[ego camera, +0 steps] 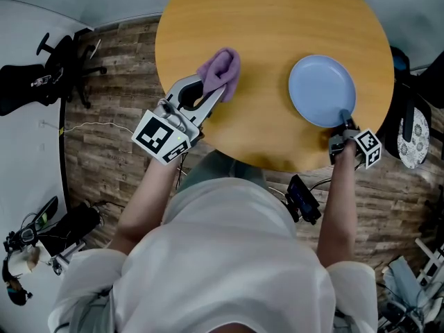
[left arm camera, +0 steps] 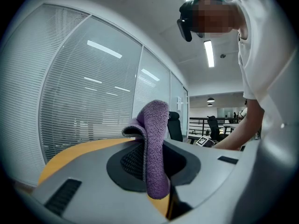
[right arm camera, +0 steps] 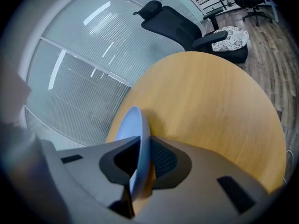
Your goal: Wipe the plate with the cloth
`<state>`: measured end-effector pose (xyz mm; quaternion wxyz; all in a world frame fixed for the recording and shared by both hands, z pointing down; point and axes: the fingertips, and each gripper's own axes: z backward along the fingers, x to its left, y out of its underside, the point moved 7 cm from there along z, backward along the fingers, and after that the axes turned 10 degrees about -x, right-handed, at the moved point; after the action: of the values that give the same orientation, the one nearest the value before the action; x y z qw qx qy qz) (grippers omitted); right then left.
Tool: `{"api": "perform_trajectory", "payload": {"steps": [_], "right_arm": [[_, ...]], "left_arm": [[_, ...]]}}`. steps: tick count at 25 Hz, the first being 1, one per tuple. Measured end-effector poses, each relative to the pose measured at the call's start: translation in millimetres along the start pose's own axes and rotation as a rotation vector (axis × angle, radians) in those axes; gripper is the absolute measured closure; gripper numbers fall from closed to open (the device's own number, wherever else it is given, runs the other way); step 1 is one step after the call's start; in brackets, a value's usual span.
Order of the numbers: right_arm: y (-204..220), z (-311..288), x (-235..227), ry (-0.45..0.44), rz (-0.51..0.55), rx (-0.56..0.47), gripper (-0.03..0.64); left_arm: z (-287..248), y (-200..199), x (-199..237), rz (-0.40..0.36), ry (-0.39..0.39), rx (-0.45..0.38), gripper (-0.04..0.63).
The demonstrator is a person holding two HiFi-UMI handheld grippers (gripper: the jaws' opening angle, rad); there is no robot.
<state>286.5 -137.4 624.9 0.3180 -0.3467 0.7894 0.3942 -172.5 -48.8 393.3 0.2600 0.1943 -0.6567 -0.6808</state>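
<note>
Filling the upper half of the head view, one round wooden table (ego camera: 270, 19) stands on a plank floor (ego camera: 111, 137). One person in a white top (ego camera: 229, 255) leans over its near edge with a gripper in each hand, two in all. One black office chair (ego camera: 41, 75) stands off the table's left side.

The left gripper (ego camera: 215, 92) reaches in over the table's left part, and the right gripper (ego camera: 345, 120) comes in at the near right edge. Each carries one marker cube, the left cube (ego camera: 161, 136) and the right cube (ego camera: 368, 148).

One light blue plate (ego camera: 320, 89) sits over the right part of the table. Its near rim is pinched between the right gripper's jaws, and the right gripper view shows the plate (right arm camera: 135, 139) edge-on between the two pads. Whether it rests flat on the wood I cannot tell.

One purple cloth (ego camera: 220, 69), the smallest item, is bunched at the left gripper's tips. The left gripper view shows the jaws pressed together on the cloth (left arm camera: 156, 139), one fold standing above them. Cloth and plate are well apart.
</note>
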Motion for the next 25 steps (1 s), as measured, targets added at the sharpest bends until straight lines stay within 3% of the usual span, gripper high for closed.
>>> {"api": "perform_trajectory", "payload": {"steps": [25], "right_arm": [[6.1, -1.9, -1.3, 0.129, 0.065, 0.058, 0.557]], "left_arm": [[15.6, 2.6, -2.1, -0.018, -0.041, 0.015, 0.53]]}}
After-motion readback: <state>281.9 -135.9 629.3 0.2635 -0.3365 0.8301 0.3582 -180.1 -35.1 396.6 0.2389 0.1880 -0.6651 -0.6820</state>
